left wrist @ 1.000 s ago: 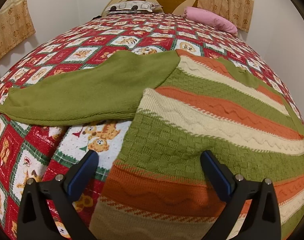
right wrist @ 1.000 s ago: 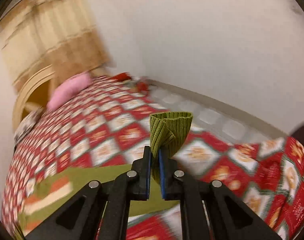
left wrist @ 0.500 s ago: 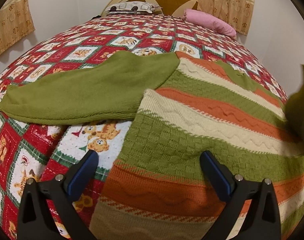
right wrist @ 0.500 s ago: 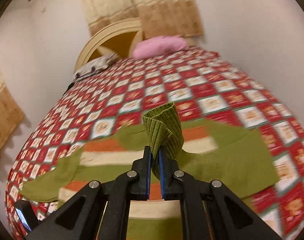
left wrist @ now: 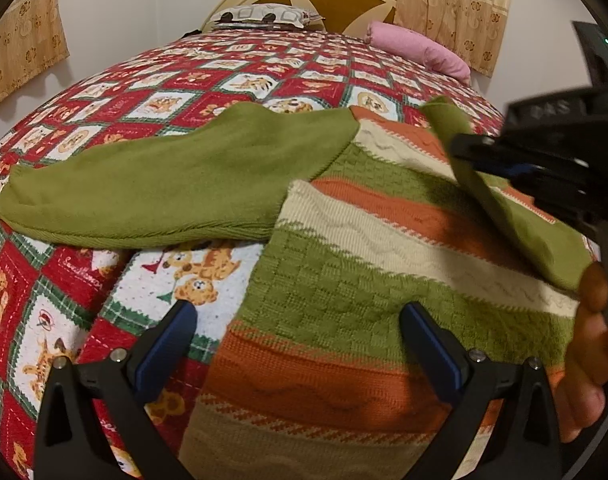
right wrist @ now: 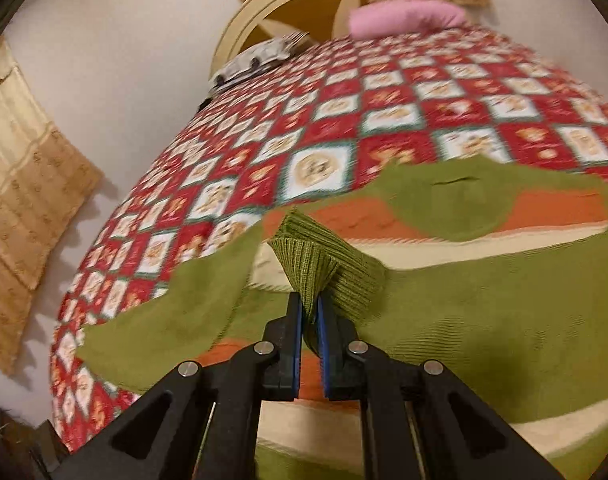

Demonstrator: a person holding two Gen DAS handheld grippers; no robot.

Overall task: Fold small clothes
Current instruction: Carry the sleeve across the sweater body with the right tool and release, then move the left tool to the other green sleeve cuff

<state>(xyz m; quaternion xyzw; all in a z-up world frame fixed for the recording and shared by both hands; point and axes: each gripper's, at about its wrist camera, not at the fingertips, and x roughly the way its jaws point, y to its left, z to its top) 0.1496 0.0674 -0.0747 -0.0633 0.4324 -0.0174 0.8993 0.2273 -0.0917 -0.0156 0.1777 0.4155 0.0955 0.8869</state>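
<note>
My right jaws (right wrist: 309, 312) clench the sweater's (left wrist: 343, 288) ribbed cuff (right wrist: 319, 264), left jaws (left wrist: 296, 336) released; soft, floppy knit, best gripped at cuffs or hem.

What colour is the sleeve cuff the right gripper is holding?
Olive green, ribbed knit cuff; clearest in the right wrist view.

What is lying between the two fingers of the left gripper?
In the left wrist view, the striped sweater and some bedspread lie between the open left gripper fingers.

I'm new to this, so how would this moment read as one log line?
right gripper: shut on sleeve cuff, over sweater | left gripper: open, empty | other sleeve: flat on bed
</note>
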